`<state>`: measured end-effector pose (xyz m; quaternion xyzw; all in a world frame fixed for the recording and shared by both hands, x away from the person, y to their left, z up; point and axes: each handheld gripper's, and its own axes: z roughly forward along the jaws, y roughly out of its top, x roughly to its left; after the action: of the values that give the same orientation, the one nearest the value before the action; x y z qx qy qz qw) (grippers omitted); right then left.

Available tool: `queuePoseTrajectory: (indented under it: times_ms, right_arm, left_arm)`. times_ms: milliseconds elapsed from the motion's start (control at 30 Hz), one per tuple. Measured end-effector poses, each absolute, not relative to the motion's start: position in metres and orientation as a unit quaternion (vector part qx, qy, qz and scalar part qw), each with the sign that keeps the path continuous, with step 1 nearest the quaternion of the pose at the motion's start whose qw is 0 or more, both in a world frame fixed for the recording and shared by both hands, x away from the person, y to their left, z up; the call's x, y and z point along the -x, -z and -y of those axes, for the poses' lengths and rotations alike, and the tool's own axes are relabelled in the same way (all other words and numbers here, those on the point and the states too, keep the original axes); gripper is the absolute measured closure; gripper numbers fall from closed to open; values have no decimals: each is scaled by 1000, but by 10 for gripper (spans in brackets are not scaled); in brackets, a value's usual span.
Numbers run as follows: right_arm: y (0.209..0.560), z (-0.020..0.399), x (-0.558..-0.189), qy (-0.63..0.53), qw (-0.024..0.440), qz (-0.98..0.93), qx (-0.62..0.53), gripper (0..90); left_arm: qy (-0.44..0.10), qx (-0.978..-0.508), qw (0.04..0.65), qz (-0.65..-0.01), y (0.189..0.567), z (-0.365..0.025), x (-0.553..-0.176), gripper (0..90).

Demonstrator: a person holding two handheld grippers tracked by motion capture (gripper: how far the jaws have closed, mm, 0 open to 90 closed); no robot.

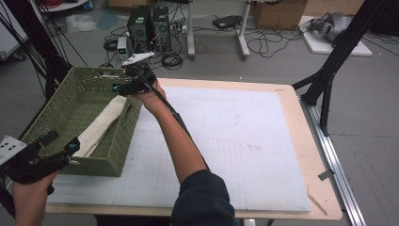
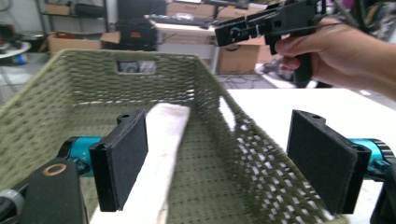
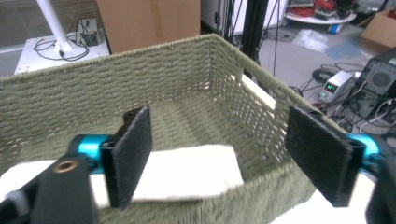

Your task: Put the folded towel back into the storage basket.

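Note:
A green woven basket (image 1: 101,73) stands on the table's left side with a folded white cloth (image 1: 101,125) lying lengthwise inside it. My left gripper (image 1: 60,142) is at the basket's near end. In the left gripper view it (image 2: 224,163) is open, with the cloth (image 2: 163,154) beside its left pad and the basket's side wall (image 2: 243,154) running between the jaws. My right gripper (image 1: 123,81) hovers at the basket's far right rim. It (image 3: 219,158) is open, with the cloth's end (image 3: 187,172) below it, untouched, inside the basket (image 3: 140,79).
A white mat (image 1: 235,136) covers the wooden table (image 1: 310,155) right of the basket. Black stand legs (image 1: 329,70) rise at the table's far right corner. Computer towers (image 1: 148,26) and cables lie on the floor beyond. The right hand's gripper (image 2: 261,23) shows above the basket.

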<state>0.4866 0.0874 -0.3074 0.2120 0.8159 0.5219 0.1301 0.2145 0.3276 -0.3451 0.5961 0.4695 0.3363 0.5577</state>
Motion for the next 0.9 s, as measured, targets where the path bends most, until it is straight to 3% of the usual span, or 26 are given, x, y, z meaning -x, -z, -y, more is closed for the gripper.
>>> queuePoseTrajectory:
  times_ms: [167,900]
  right_arm:
    - [307,-71,-482,-516,126,-819,-217,163]
    - [302,28,-442,-524,158,-806,-224,162]
  left_arm:
    - [-327,-607,562,-457,345,-321,-216,209]
    - [-275,-633,601,-404,343,-289,-225,209]
